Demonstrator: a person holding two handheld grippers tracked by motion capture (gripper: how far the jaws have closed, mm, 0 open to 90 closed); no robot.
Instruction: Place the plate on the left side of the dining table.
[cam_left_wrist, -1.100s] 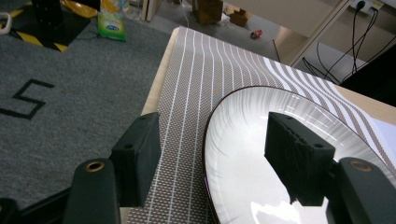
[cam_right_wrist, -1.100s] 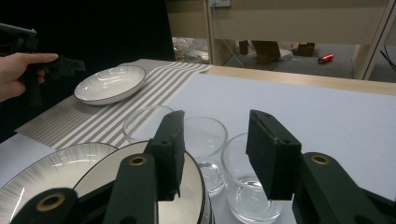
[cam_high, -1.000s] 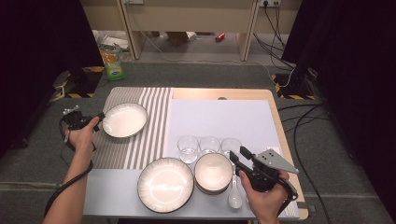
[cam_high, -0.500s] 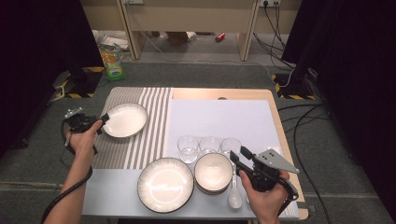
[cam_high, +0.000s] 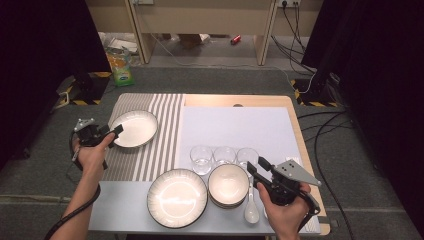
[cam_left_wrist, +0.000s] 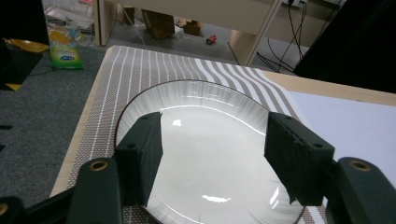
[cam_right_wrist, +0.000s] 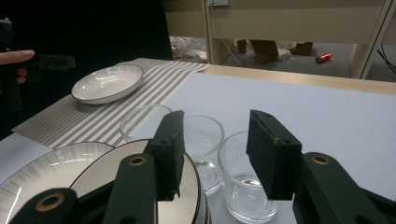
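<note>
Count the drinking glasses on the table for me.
3, in one row on the pale mat behind the stacked bowls: left glass, middle glass, right glass. None looks hidden.

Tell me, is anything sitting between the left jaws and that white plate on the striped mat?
Nothing visible stands in the way. The left gripper is at the near rim of the plate on the striped mat, jaws open. The glasses and bowls stand off to the right.
</note>
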